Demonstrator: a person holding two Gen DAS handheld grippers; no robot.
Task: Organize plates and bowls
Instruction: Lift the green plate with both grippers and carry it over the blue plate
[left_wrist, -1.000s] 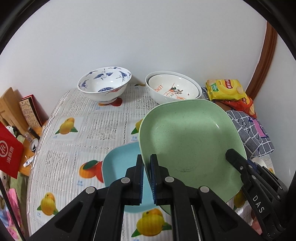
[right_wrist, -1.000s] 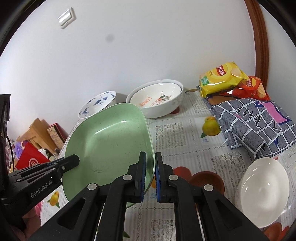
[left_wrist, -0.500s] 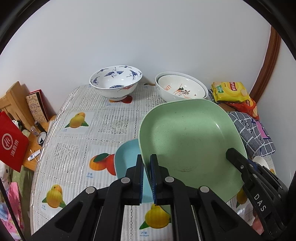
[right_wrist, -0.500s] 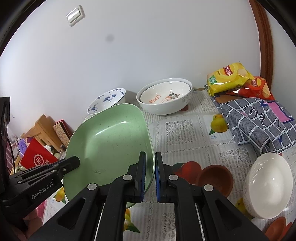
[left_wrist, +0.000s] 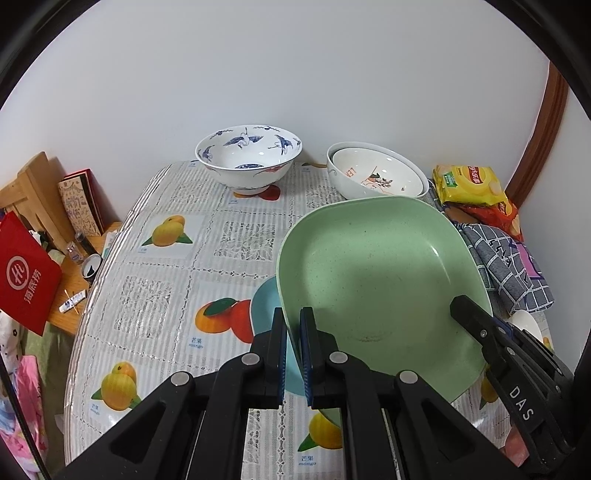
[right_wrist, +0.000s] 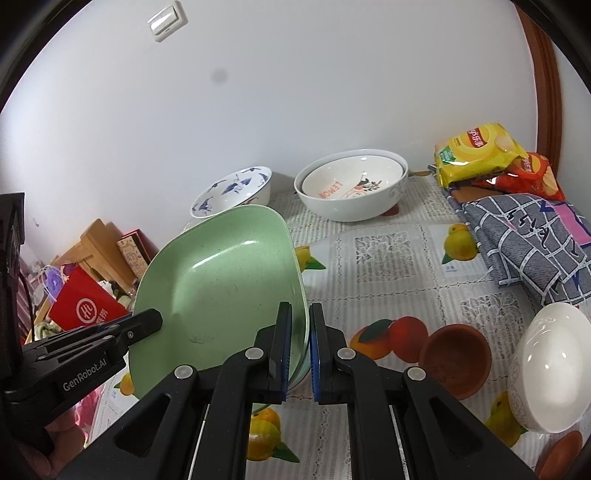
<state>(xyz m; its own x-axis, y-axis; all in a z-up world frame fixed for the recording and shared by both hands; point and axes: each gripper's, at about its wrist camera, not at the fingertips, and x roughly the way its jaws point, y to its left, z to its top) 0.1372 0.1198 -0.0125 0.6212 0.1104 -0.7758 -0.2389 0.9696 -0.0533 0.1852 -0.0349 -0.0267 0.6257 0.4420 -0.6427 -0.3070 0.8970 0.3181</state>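
A pale green square plate (left_wrist: 376, 273) is held above the table by both grippers. My left gripper (left_wrist: 292, 321) is shut on its left rim. My right gripper (right_wrist: 300, 314) is shut on its right rim; the plate also shows in the right wrist view (right_wrist: 221, 295). A light blue plate (left_wrist: 264, 306) lies on the table under the green one, mostly hidden. At the back stand a blue-and-white bird bowl (left_wrist: 248, 155) and two nested white bowls (left_wrist: 376, 175). A white bowl (right_wrist: 546, 365) and a small brown bowl (right_wrist: 456, 354) sit at the right.
The round table (left_wrist: 159, 266) has a fruit-print cloth. Yellow and red snack bags (right_wrist: 480, 151) and a folded checked cloth (right_wrist: 524, 236) lie at the back right. A red bag (left_wrist: 26, 273) and wooden items stand beyond the table's left edge. A white wall is close behind.
Both grippers, holding the green plate, have drawn back and up from the wall; the bowls look farther away and more of the table and the blue plate shows.
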